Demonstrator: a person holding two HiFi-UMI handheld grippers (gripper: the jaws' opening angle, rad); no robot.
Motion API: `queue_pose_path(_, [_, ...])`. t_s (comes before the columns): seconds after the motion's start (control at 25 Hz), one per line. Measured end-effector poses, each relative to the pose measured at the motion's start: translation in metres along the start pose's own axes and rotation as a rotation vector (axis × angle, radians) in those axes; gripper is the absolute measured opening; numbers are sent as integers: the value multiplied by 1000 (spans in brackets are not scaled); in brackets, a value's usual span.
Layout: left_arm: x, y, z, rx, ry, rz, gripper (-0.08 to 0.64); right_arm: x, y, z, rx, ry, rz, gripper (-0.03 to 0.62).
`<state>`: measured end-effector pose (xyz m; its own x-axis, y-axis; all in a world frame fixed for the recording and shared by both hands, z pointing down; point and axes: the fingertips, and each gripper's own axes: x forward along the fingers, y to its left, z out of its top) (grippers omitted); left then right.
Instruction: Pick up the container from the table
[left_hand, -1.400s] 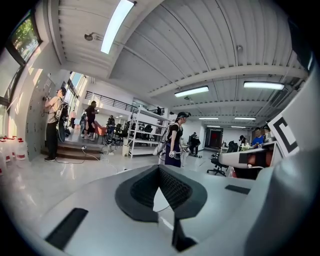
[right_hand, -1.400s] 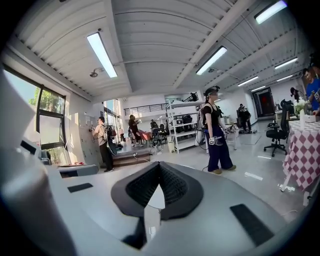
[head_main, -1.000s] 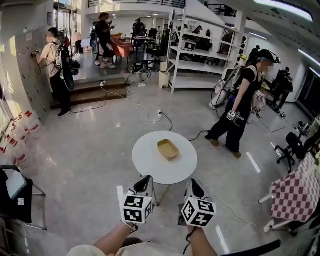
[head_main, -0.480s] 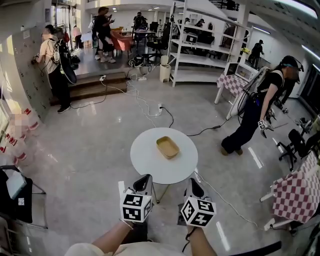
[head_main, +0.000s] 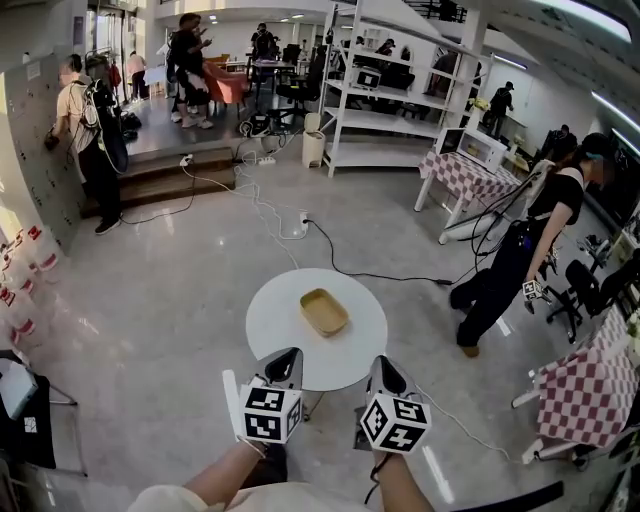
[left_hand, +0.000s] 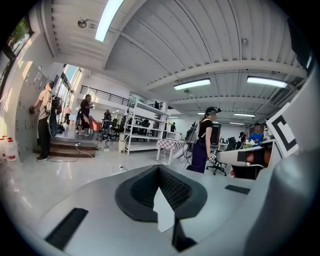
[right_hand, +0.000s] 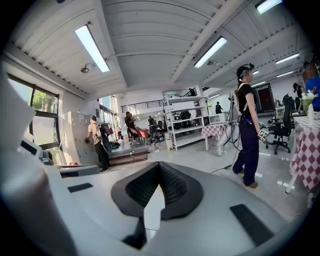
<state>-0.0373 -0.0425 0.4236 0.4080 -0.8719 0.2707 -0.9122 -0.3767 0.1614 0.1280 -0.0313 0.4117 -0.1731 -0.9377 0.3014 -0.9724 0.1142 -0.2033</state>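
The container is a shallow tan tray lying near the middle of the round white table in the head view. Both grippers hang side by side just short of the table's near edge, pointing at it. My left gripper is shut with nothing between its pads, as the left gripper view confirms. Likewise, my right gripper is shut and holds nothing, its pads meeting in the right gripper view. Neither gripper view shows the container; the gripper bodies hide the table.
A person in black stands to the table's right, near a black cable on the floor. Checkered tables stand at the right, white shelves at the back, a black chair at the left.
Both grippers and the head view have come closer to the table, which now sits nearer the jaws. The person in black has walked off to the right. The jaws stay shut.
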Motion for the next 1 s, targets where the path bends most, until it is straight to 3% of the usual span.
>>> queue_pose_path(1.0, [129, 80, 50, -37, 27, -76, 6, 131, 13, 48, -23, 17, -85, 25])
